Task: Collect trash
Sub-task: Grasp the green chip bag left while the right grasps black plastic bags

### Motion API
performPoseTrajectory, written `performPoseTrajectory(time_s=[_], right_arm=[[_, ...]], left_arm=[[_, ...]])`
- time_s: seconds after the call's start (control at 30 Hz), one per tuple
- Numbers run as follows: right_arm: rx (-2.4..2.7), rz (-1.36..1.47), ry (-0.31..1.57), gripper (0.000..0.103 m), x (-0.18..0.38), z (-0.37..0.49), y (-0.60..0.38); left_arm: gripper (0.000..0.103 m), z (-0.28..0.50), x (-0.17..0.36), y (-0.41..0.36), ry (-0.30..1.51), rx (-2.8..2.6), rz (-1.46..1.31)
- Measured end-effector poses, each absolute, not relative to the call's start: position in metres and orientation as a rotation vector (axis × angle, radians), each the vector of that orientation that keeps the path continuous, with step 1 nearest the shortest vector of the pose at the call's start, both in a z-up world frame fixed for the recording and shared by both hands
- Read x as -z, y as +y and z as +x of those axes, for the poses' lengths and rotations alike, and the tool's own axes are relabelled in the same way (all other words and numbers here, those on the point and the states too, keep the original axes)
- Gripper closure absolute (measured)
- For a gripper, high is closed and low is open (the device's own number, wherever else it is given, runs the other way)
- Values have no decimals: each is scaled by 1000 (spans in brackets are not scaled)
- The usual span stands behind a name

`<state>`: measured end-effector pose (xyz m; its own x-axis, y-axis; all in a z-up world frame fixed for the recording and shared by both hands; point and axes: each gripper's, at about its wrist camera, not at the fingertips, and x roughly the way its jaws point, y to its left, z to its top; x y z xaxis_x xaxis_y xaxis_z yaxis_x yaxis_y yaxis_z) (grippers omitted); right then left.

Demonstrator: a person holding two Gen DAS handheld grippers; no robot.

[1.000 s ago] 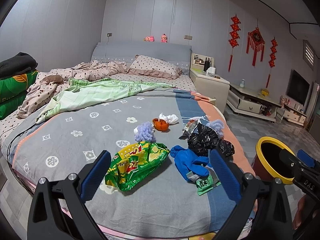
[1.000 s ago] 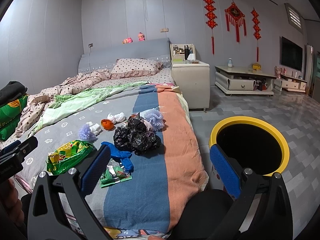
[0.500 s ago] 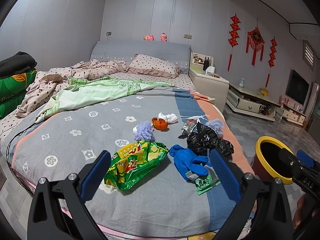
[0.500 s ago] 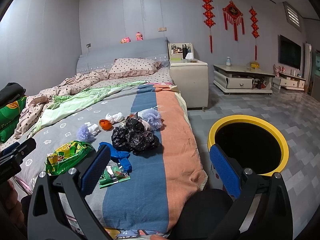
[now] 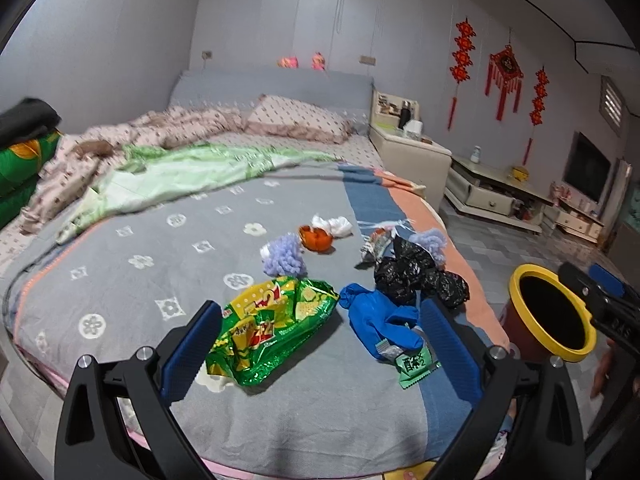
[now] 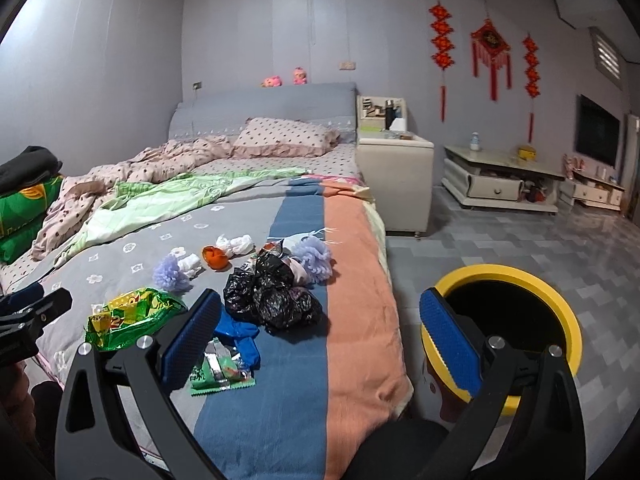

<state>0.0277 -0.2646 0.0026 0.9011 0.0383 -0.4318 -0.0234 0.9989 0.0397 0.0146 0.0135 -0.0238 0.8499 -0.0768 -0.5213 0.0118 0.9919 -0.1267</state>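
Presently: both jaws apart, empty | left gripper above green snack bag on bed | right gripper near bin | risk: slick foil slips, neighbouring blue glove snagged.

Dim even light, fisheye-warped, blurred far bedding

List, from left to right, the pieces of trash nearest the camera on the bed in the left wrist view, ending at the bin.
Green snack bag → blue glove → small green wrapper → yellow-rimmed bin.
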Motion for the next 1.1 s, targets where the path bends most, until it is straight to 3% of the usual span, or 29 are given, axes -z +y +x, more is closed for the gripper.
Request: performPoseTrajectory(time_s=[0.6,1.1], right_arm=[[-172,-5,730,8,55,156,-246],[-246,7,808,8,93,214,-220]], left_arm=[[7,82,70,67,761,60,-104],[7,128,89,65,757,109,-65]])
